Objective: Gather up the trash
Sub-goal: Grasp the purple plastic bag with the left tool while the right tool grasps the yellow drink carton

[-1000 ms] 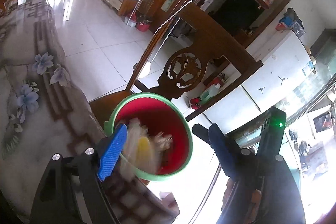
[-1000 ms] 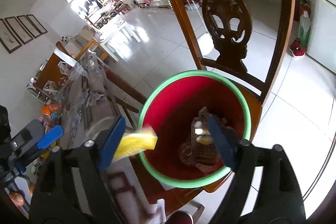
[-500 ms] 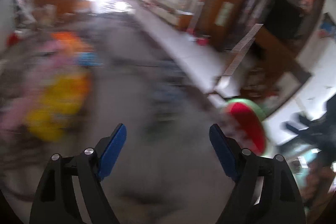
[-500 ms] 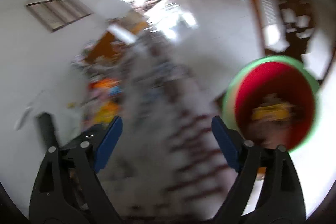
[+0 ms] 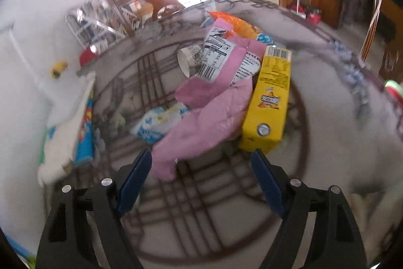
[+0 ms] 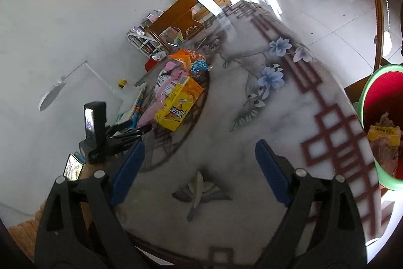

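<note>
Both tongs stand wide open with nothing between the jaws. The right gripper has just been opening further; only bare table shows in its gap.

Bin: red inside, green rim, standing just off the table's right-hand edge, apparently on a chair seat. It holds a yellow packet and brownish scraps. Likely placed there so trash can be carried a short way over the edge and let go.

Remaining trash sits in one heap toward the table's far left part, near the wall-side edge: yellow carton, pink wrapper, a white-and-blue packet and an orange bag behind them. Piled together, presumably to be cleared one piece at a time.

Left gripper points down at the heap. The pink wrapper's near tip reaches almost to the left jaw; the carton's near corner lies just ahead of the right jaw. No contact yet.

The right gripper hangs over the bare table near its front edge, the heap well ahead to its left, the bin off to its right.

Judgement: left tongs are lined up for the next pick, wrapper or carton.
</note>
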A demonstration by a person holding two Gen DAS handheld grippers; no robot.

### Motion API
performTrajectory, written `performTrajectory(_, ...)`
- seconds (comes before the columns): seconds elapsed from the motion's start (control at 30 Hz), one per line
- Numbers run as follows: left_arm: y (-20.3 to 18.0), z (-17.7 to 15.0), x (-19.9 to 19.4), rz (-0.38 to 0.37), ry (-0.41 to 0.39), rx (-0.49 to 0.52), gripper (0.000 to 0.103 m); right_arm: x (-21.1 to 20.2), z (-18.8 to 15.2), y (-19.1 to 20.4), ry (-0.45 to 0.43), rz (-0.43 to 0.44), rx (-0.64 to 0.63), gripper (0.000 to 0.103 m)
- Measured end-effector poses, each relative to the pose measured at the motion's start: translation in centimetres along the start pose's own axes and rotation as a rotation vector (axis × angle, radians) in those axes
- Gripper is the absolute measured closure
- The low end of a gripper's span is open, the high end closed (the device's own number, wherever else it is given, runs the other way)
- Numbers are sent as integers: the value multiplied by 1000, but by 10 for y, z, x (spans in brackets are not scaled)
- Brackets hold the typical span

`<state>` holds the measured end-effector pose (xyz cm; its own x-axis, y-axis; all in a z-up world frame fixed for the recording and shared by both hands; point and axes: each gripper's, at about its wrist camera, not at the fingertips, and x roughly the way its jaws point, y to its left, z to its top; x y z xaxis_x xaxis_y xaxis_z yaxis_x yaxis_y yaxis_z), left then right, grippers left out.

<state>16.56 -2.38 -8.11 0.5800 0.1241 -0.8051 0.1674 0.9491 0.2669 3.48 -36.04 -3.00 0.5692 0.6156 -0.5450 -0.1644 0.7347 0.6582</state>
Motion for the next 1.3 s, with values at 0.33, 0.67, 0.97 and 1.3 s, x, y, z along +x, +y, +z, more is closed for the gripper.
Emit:
performTrajectory(0.33, 4, 4, 21, -12, 84, -10, 76, 5, -3, 2, 27, -34, -17, 15)
performTrajectory(0.67, 26, -84, -48, -325, 42, -409, 81, 38, -3, 14, 121, -143, -84, 14)
performTrajectory(0.97, 38, -132, -41, -446, 25, -638, 82, 127, 22, 30, 234, -217, -28, 14)
performTrajectory(1.3, 46, -126, -52, -518, -37, -672, 82, 235, 51, 82, 256, -414, -155, 7)
